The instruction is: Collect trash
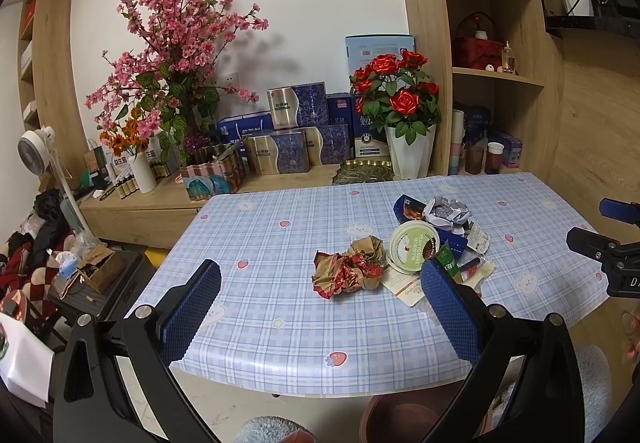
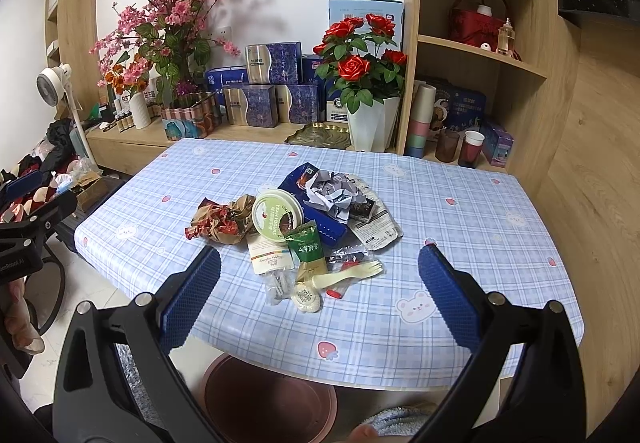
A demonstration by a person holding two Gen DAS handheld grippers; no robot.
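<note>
A pile of trash lies on the blue checked tablecloth point(image 2: 440, 211): a crumpled brown-and-red wrapper point(image 2: 222, 221), a round yogurt lid point(image 2: 277, 213), a crumpled grey paper ball point(image 2: 334, 193), a green sachet point(image 2: 306, 243), a plastic fork point(image 2: 348, 272) and several flat packets. In the left wrist view the wrapper point(image 1: 348, 271) and lid point(image 1: 412, 246) lie ahead. My left gripper point(image 1: 320, 285) is open and empty, short of the wrapper. My right gripper point(image 2: 319, 275) is open and empty, above the table's near edge, short of the fork.
A brown round bin point(image 2: 268, 399) stands on the floor under the table's near edge, also in the left wrist view point(image 1: 404, 419). A wooden sideboard behind holds flower vases point(image 2: 372, 123), blue boxes and cups. A fan point(image 1: 36, 155) and clutter stand at the left.
</note>
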